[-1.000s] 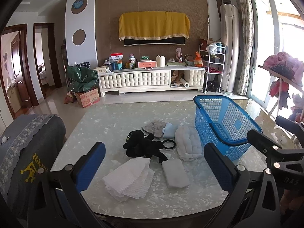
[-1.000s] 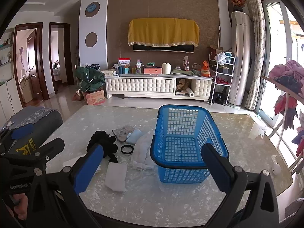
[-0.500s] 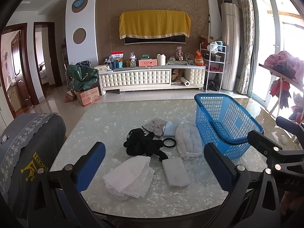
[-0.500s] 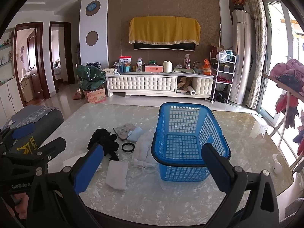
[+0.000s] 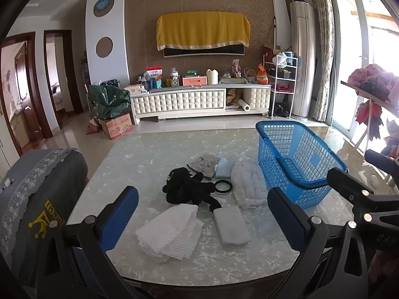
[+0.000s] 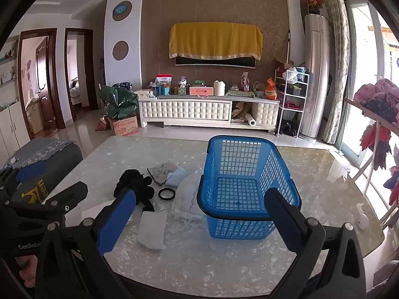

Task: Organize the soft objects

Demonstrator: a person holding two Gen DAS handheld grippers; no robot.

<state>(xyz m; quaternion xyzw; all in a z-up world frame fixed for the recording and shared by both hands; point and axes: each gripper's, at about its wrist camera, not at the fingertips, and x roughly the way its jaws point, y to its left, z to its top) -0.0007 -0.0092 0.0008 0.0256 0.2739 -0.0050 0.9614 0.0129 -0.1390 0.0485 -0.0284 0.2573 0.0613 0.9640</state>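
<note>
From my right wrist view, the blue plastic lattice basket [image 6: 247, 182] covers the right side of the white quilted cloth [image 6: 185, 196], and I cannot tell how far it runs underneath. My right tongs' left finger [image 6: 116, 220] hides most of the white ribbed folded cloth [image 6: 91, 213]; only a corner shows. In the left wrist view, the black plush toy [image 5: 188, 189] overlaps the near edge of the grey patterned rag [image 5: 203, 165], and its shape is too dark to make out. The near rim of the pale marbled tabletop [image 5: 224, 271] is cut off behind both tongs' frames. Labels on the far cabinet clutter are too small to read.
</note>
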